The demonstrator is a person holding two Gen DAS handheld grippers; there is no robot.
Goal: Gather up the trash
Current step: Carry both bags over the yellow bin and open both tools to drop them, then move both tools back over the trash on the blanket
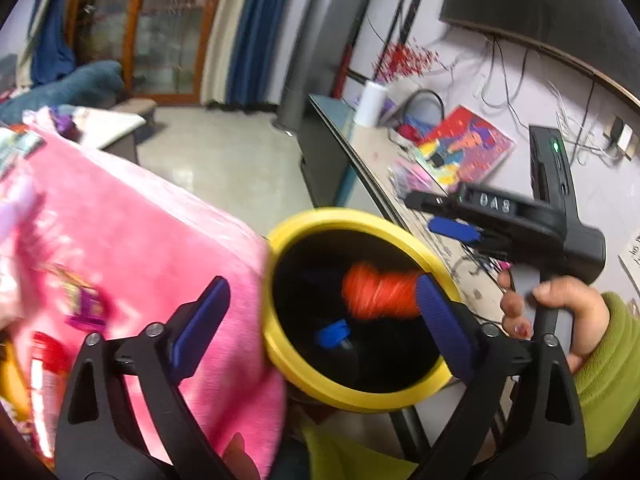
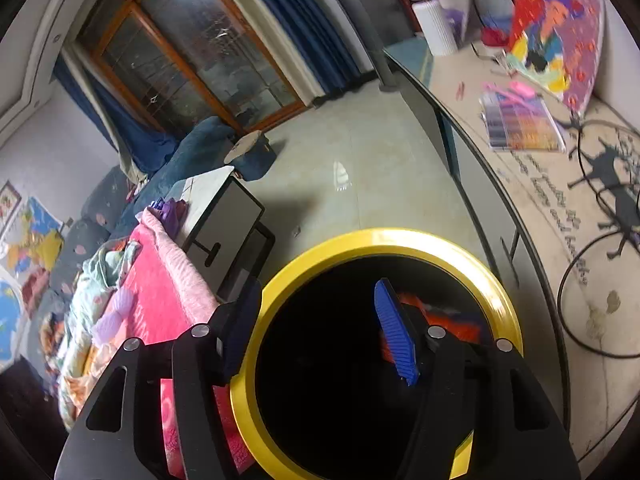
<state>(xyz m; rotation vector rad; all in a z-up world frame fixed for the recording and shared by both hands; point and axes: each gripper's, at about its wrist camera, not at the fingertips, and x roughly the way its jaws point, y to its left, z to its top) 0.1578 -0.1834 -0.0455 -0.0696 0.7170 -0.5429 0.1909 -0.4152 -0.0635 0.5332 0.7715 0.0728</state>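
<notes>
bin [image 1: 308,224] with yellow rim and black inside is the landmark, sitting between the pink blanket [image 1: 132,240] and the desk [image 1: 372,148]. left gripper [image 1: 320,320] hangs over the bin mouth, jaws wide apart, nothing held. blurred orange trash [image 1: 376,290] is inside the bin, right next to the left gripper's right pad. a small blue item [image 1: 334,334] lies deeper in the bin, below the orange piece. right gripper [image 2: 320,328] is also over the bin [image 2: 400,238], jaws spread, empty; its left finger is outside the rim on the blanket [image 2: 156,280] side, its right finger over the opening. orange trash [image 2: 460,320] is partly hidden behind that right finger. right hand [image 1: 560,312] holds its gripper beyond the bin on the desk side. a colourful picture [image 1: 468,148] lies on the desk past the bin.
</notes>
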